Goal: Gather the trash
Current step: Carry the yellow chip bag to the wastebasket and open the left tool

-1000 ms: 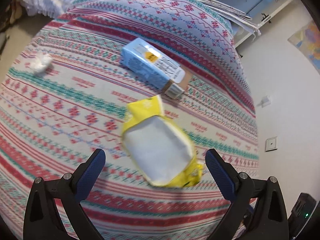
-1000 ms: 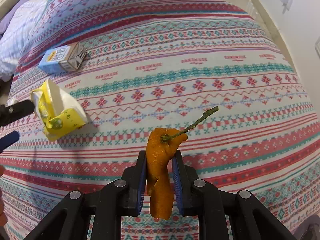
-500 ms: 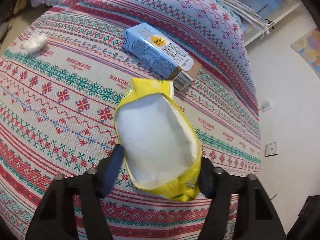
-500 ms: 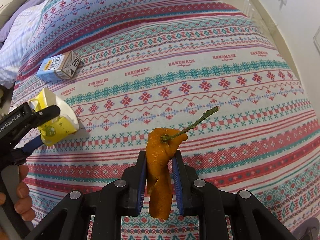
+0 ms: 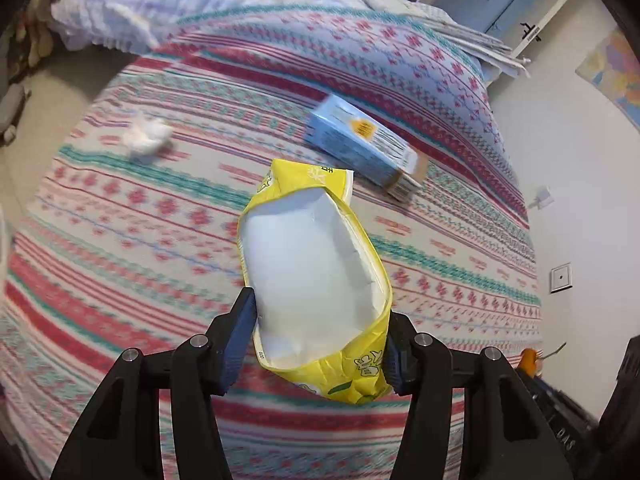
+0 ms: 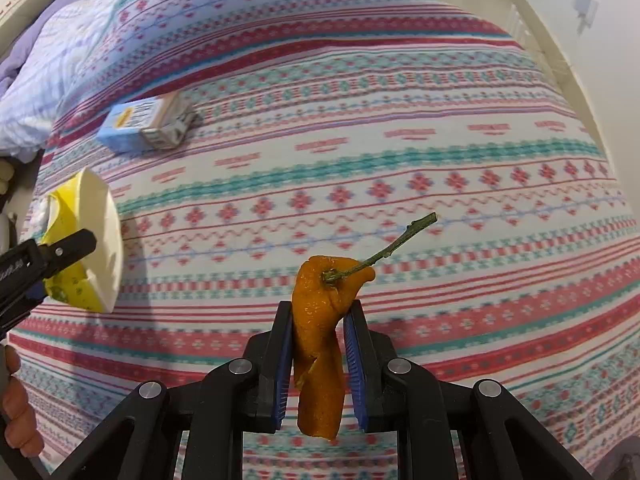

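Left gripper (image 5: 318, 344) jaws just closed, gripping; right gripper (image 6: 318, 344) clamped, angled downward.

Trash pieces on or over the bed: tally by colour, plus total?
Yellow: 1, yellow wrapper, in the left gripper
Orange: 1, orange peel, in the right gripper
Blue: 1, blue carton
White: 1, crumpled tissue
Total: 4

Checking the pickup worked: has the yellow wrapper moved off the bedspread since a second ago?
Yes. In the right wrist view the yellow wrapper, clamped in the left tongs whose jaws have just been closing, now hangs lifted, farther from the blue carton on the bedspread.
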